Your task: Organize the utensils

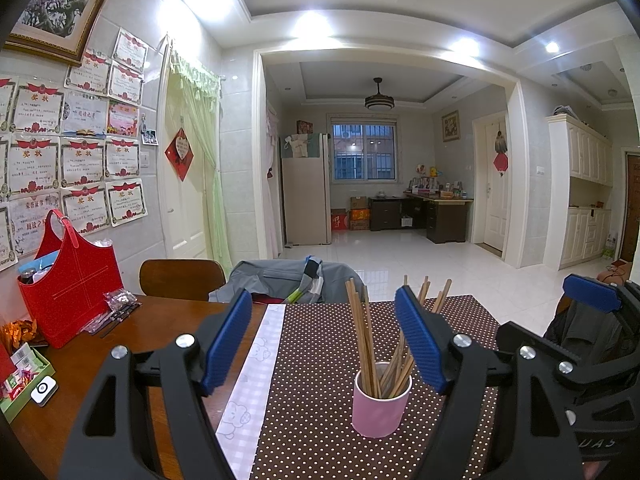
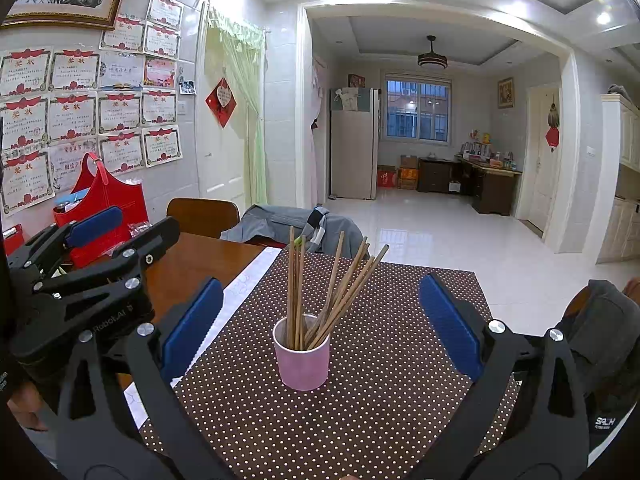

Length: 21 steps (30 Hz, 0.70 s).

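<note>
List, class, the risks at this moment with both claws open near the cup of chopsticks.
1. The cup is light-looking and the chopsticks lean to one side; a nudge may tip it.
2. The right claw may catch the fanned tips.
3. The left claw is close by; the two might collide.

Both grippers hang level above the near edge of the table, side by side and pointing the same way. The left gripper (image 1: 324, 340) has its blue pads spread wide, empty. The right gripper (image 2: 320, 328) stands just as wide, holding nothing.
</note>
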Tool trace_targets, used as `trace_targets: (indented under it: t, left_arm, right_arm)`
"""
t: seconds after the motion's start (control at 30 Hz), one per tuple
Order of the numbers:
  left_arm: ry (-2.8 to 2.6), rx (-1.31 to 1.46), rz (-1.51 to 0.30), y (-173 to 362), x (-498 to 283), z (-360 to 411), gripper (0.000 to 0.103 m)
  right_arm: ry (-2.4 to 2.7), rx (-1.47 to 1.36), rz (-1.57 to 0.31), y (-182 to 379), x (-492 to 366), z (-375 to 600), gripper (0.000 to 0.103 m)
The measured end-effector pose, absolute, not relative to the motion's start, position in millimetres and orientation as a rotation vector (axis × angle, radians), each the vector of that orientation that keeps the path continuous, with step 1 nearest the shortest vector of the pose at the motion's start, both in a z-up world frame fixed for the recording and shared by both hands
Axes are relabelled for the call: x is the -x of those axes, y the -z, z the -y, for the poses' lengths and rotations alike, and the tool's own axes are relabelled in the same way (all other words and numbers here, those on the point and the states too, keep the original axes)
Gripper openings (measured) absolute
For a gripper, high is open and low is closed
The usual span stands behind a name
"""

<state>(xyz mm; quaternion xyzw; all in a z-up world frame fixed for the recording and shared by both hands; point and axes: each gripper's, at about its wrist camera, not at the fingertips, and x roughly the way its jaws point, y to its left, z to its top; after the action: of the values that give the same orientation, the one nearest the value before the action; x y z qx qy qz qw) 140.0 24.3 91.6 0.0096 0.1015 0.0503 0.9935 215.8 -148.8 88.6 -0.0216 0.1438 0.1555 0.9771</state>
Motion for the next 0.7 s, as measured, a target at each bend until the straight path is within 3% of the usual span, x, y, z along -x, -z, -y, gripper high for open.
trace_targets:
  t: [0.7]
  left_arm:
    - [-0.105,-0.022,-0.203,-91.8,-136.1,-28.9,0.073]
  right_arm:
    - [-0.313,0.045,-0.291,-87.9,-216.2,150.2,0.097]
